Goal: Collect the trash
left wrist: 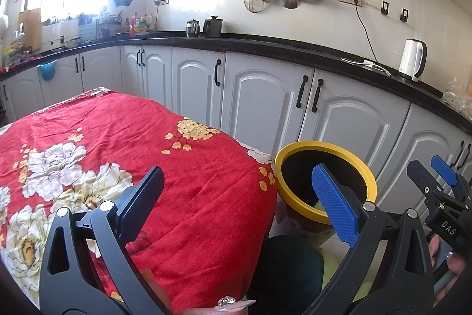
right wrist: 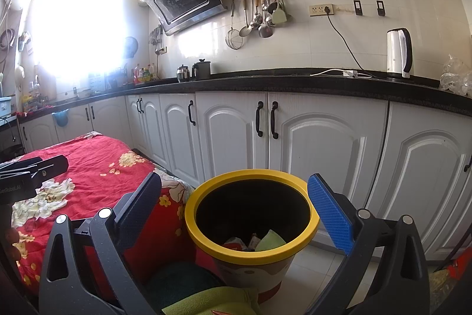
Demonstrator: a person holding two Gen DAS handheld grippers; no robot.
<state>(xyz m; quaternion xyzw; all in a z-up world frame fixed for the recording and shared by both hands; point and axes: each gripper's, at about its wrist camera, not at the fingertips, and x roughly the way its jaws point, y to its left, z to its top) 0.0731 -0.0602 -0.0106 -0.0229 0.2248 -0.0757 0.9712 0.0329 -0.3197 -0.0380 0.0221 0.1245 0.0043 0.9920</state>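
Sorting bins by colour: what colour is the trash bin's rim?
Yellow; the trash bin shows best in the right wrist view.

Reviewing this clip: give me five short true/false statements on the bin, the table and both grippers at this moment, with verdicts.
1. The yellow-rimmed round trash bin already holds some items. True.
2. The right hand-held gripper is clamped on a piece of trash. False: its jaws are spread wide with nothing between them, framing the bin.
3. The left hand-held gripper is open and empty. True.
4. The bin stands on the red floral tablecloth. False: it stands on the floor beside the covered table.
5. A white electric kettle sits on the black countertop. True.
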